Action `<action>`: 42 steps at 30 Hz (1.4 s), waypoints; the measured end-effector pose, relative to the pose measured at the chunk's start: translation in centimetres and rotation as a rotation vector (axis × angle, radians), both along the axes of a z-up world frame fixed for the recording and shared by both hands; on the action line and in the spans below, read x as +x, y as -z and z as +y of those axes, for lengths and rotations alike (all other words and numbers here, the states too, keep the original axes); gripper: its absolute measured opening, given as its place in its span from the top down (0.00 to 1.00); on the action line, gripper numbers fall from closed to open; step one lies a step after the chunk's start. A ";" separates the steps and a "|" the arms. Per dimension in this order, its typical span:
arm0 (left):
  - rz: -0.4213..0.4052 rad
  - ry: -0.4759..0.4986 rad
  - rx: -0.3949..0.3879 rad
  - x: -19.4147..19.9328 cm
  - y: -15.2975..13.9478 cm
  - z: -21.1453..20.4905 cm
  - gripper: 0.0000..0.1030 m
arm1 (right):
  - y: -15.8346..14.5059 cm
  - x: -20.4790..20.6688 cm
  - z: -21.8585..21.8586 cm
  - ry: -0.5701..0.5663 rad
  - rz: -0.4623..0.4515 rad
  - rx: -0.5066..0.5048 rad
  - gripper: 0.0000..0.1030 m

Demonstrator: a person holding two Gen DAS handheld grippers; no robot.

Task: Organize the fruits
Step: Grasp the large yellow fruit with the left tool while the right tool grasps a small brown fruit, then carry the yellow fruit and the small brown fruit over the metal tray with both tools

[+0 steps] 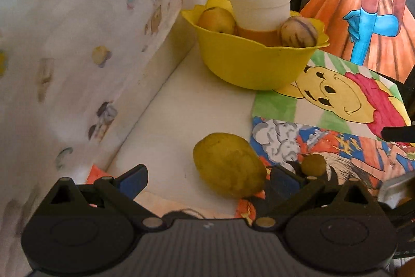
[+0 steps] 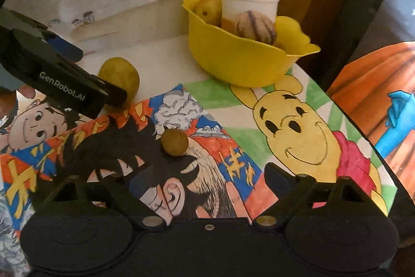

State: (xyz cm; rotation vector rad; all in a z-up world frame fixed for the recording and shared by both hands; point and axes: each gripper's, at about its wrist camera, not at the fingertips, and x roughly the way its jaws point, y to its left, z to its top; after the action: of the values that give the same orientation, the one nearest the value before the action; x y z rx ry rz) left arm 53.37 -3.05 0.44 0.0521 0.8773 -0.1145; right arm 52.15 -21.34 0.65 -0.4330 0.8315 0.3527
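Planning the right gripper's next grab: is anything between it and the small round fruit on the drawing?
Nothing visible. The right gripper is open, with only flat drawings between its fingers and the small round fruit. The left gripper sits off to the side by the large yellow-green fruit, outside that line.

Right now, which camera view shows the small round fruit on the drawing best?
The right wrist view: the small round fruit lies whole and unobstructed on the drawing, ahead of the open right gripper. In the left wrist view it sits low, partly hidden behind the left gripper's finger.
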 end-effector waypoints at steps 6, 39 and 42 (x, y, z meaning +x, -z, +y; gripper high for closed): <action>0.006 0.024 -0.061 0.9 1.0 0.4 0.03 | 1.2 1.3 0.9 -0.028 0.015 -0.018 0.23; 0.082 0.152 -0.234 2.6 1.9 1.2 0.35 | 1.9 2.8 2.2 -0.107 0.104 0.081 0.73; 0.088 0.139 -0.233 2.5 1.8 1.2 0.36 | 1.9 2.6 2.3 -0.091 0.101 0.080 0.73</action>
State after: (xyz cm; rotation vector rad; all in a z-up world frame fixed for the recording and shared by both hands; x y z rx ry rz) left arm 55.89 -1.83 -1.38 -0.1107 0.9426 -0.3500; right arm 54.76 -19.03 -1.30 -0.3812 0.8948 0.4941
